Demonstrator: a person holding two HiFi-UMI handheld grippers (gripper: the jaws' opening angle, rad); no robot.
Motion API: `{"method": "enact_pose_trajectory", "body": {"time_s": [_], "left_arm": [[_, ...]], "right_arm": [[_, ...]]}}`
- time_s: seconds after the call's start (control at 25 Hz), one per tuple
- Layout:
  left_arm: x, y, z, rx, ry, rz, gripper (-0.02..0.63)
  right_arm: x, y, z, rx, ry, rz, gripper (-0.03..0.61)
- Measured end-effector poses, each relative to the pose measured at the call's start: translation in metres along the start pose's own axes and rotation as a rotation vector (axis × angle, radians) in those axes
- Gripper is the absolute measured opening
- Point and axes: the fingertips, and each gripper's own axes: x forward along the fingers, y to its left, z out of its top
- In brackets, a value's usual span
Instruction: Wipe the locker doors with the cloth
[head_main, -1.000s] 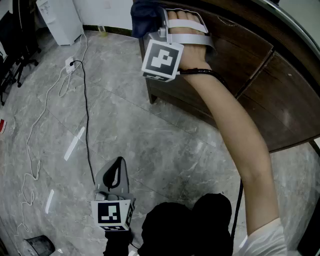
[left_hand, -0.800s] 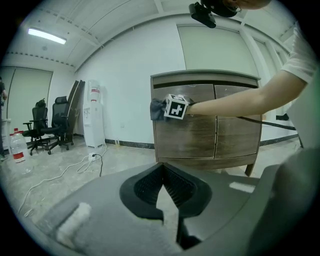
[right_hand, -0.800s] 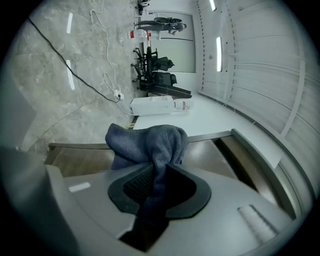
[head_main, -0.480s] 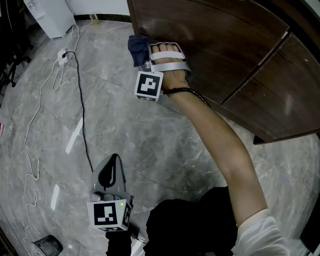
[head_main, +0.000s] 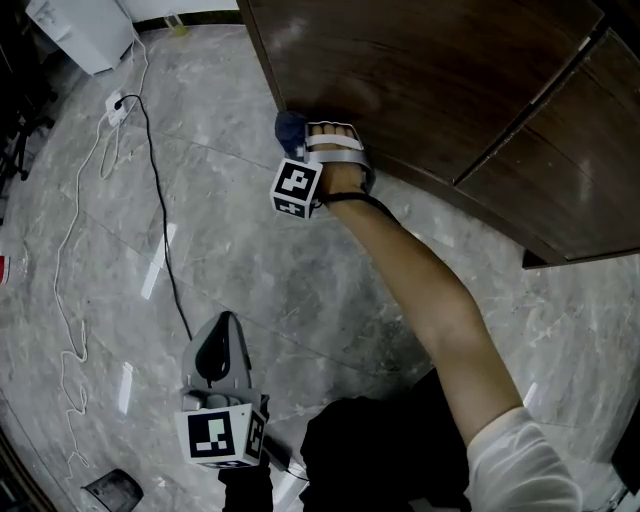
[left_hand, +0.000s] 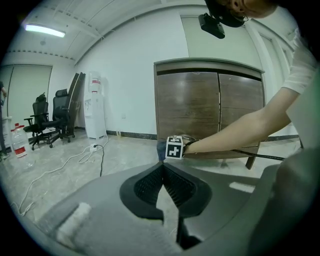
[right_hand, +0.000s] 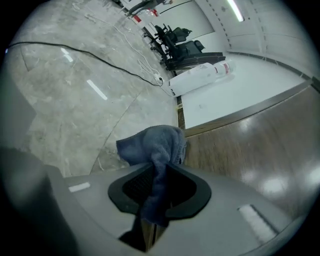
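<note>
The locker is a dark brown wooden cabinet with two doors (head_main: 430, 70), also visible in the left gripper view (left_hand: 187, 105) and filling the right side of the right gripper view (right_hand: 250, 150). My right gripper (head_main: 300, 140) is low at the left door's bottom left corner, shut on a blue cloth (head_main: 290, 128). The cloth (right_hand: 155, 145) bunches out past the right gripper (right_hand: 157, 185) against the wood. My left gripper (head_main: 218, 345) hangs over the floor well away from the locker, and in its own view the left gripper (left_hand: 162, 167) has its jaws together and nothing in them.
A black cable (head_main: 160, 200) and a white cord run over the grey marble floor to a power strip (head_main: 113, 105). A white water dispenser (head_main: 75, 35) stands by the wall. Office chairs (left_hand: 50, 115) and water bottles (left_hand: 17, 142) stand far left.
My right gripper has travelled down the left door with the cloth, from near its top to its bottom corner. The left gripper has stayed where it was.
</note>
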Motion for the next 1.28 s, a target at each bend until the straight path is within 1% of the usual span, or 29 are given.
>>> {"method": "enact_pose_trajectory", "body": {"time_s": [0.04,0.16,0.24,0.4,0.52,0.56,0.64,0.72,0.8,0.88,0.96,1.08,1.2,1.28], "left_arm": [[0.0,-0.001,0.0,0.003,0.0,-0.002,0.003],[0.003,-0.006,0.003,0.013,-0.011,-0.013,0.003],[0.006,-0.013,0.006,0.02,-0.022,-0.031,0.003],[0.008,-0.036,0.021,0.032,-0.048,-0.054,0.003],[0.006,-0.058,0.037,0.058,-0.07,-0.077,0.003],[0.004,-0.064,0.045,0.067,-0.078,-0.08,0.003],[-0.004,-0.074,0.067,0.083,-0.092,-0.079,0.002],[-0.018,-0.087,0.095,0.093,-0.102,-0.081,0.002],[-0.036,-0.102,0.128,0.092,-0.107,-0.087,0.002],[-0.058,-0.118,0.17,0.097,-0.116,-0.09,0.002],[-0.082,-0.135,0.214,0.106,-0.121,-0.103,0.002],[-0.118,-0.158,0.278,0.132,-0.118,-0.145,0.002],[-0.155,-0.177,0.344,0.199,-0.146,-0.183,0.002],[-0.179,-0.19,0.386,0.209,-0.16,-0.203,0.002]], "right_arm": [[-0.004,0.002,0.001,0.009,-0.016,0.004,0.077],[-0.026,-0.003,0.01,0.025,-0.09,-0.02,0.077],[-0.04,-0.008,0.011,0.067,-0.135,-0.018,0.077],[-0.076,-0.021,0.006,0.213,-0.236,0.039,0.077],[-0.118,-0.038,-0.004,0.345,-0.347,0.083,0.077],[-0.135,-0.046,-0.006,0.375,-0.386,0.089,0.077],[-0.172,-0.069,-0.014,0.403,-0.447,0.084,0.077],[-0.214,-0.093,-0.023,0.427,-0.492,0.101,0.077],[-0.259,-0.112,-0.037,0.471,-0.517,0.151,0.077],[-0.305,-0.131,-0.056,0.537,-0.526,0.202,0.077],[-0.353,-0.154,-0.081,0.633,-0.523,0.245,0.077],[-0.424,-0.195,-0.118,0.824,-0.494,0.29,0.077],[-0.495,-0.249,-0.149,0.996,-0.444,0.275,0.077],[-0.541,-0.294,-0.17,1.096,-0.41,0.24,0.077]]}}
